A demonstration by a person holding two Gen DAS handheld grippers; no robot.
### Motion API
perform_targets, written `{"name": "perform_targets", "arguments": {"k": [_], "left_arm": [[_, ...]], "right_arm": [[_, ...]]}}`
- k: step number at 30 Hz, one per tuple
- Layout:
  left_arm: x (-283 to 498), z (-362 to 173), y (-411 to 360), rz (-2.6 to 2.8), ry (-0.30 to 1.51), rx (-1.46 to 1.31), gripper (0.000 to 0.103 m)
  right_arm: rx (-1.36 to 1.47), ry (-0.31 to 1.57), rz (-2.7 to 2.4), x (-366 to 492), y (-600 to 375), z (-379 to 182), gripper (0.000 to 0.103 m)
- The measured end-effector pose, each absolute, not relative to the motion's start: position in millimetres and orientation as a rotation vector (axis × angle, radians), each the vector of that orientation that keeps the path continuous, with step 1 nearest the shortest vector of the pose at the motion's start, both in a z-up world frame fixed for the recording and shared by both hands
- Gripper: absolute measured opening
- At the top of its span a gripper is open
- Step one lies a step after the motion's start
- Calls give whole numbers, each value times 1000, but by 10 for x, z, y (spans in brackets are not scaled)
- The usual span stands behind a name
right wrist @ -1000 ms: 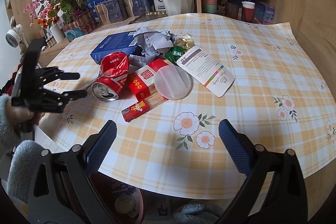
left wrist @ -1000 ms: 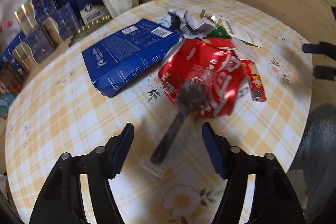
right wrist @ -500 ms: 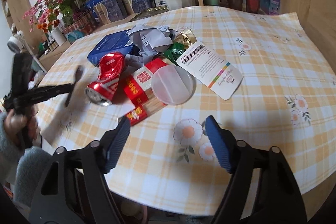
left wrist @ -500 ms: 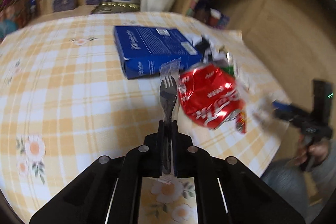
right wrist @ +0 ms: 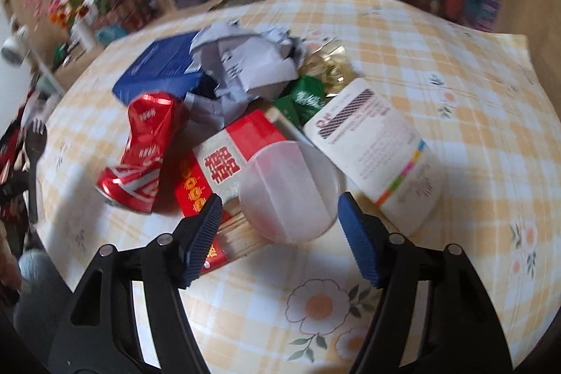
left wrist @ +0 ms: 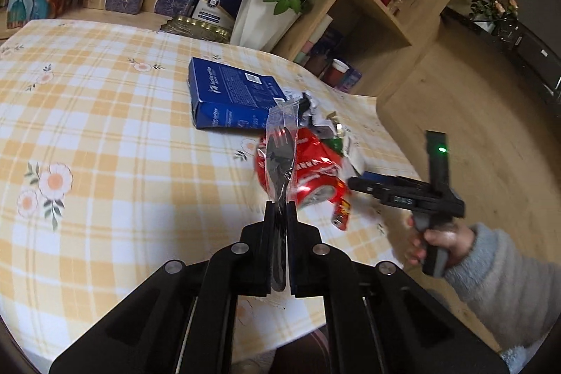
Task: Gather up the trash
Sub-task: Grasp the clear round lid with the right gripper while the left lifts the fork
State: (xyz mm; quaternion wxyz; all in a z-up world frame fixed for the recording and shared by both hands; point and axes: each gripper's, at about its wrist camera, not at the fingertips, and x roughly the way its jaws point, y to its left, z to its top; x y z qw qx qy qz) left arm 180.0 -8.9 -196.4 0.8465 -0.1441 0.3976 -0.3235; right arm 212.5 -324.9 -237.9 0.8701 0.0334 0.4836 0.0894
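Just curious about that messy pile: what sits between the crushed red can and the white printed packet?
In the right wrist view, a red-and-white box and a clear round lid lie between the can and the packet.

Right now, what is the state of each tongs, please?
Left tongs: shut on the wrapped fork.
Right tongs: open, holding nothing, above the plastic lid.

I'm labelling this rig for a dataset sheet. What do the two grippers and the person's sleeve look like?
The left gripper is all black, with a forked frame and round silver rivets. The right gripper has the same black frame and rivets but ribbed blue pads on its fingers; from the side, a green light glows on its upright block. The sleeve is fuzzy grey fleece.
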Motion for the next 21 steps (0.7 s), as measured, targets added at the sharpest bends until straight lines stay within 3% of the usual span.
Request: {"name": "perform_targets", "arguments": {"k": [11, 21], "left_arm": [[1714, -1966, -152, -722, 836, -300, 6], [1658, -1942, -223, -741, 836, -281, 6]], "right_arm": [[257, 1024, 249, 2310, -3519, -2492, 70], [168, 991, 257, 2217, -3354, -2439, 67]]}}
